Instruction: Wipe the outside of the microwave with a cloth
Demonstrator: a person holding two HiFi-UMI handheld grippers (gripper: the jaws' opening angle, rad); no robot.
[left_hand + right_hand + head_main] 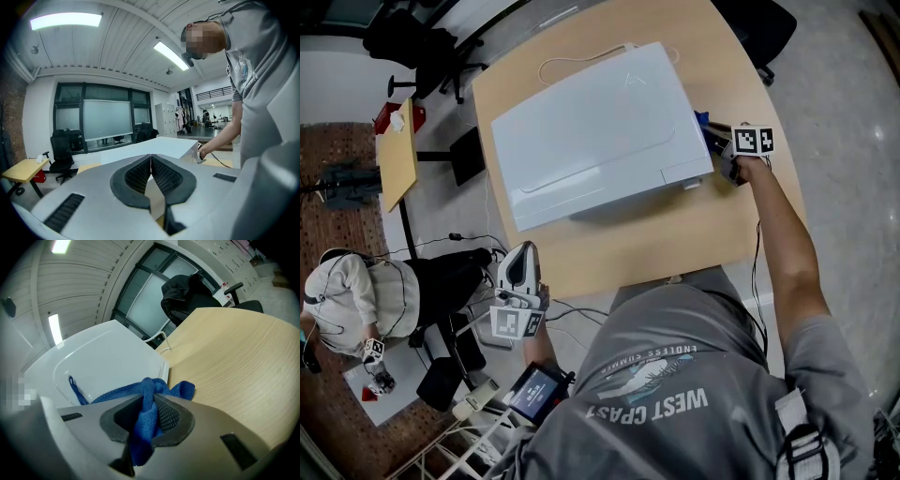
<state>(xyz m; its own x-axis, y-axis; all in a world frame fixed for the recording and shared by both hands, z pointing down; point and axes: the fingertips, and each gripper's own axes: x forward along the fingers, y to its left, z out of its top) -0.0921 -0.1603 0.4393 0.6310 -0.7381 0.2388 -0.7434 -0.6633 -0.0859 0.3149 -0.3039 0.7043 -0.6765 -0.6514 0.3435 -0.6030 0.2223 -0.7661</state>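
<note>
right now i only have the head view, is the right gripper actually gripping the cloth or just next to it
observer: Gripping it. The right gripper view shows the right gripper shut on the blue cloth, which is bunched up between its jaws.
operator: is the cloth on the microwave yet
observer: Its free end sits at the corner edge of the microwave. Contact looks likely, but I can't be sure.
operator: and the left one, carrying anything
observer: No. The left gripper view shows the left gripper with its jaws together and nothing between them.
</note>
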